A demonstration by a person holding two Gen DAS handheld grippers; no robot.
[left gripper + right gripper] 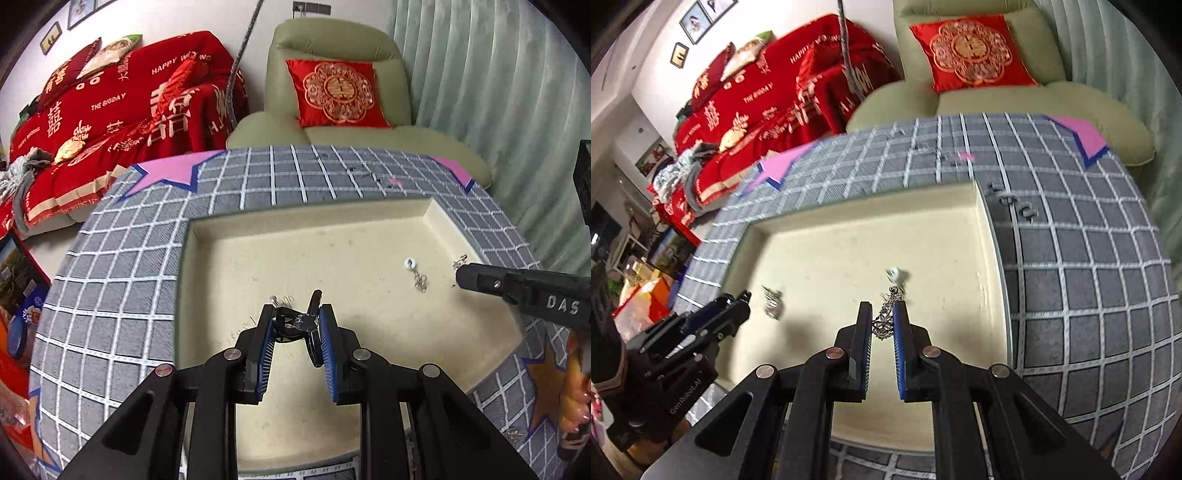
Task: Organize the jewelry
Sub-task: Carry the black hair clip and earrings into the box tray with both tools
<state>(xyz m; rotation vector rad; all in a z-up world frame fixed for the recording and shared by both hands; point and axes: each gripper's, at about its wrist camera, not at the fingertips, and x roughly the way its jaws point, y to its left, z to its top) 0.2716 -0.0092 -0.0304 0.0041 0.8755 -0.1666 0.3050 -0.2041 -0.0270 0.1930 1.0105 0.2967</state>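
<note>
A cream tray (pixel 280 229) lies on a grey checked tablecloth. My left gripper (pixel 295 319) is shut on a black hair clip with a silver ornament (pixel 295 325), held low over the tray's near middle. My right gripper (pixel 882 321) is shut on a silver filigree earring (pixel 884 323), over the tray; it shows in the left wrist view (pixel 460 278) at the right. A silver earring with a pearl (pixel 415 273) lies on the tray floor, also in the right wrist view (pixel 895 280). A small silver piece (pixel 772 302) lies near the left gripper (pixel 744 301).
The tablecloth (pixel 118 295) carries pink star patches (pixel 166 173). More small jewelry pieces (pixel 1015 203) lie on the cloth right of the tray. A green armchair with a red cushion (pixel 336 92) and a red-draped sofa (pixel 110 110) stand behind the table.
</note>
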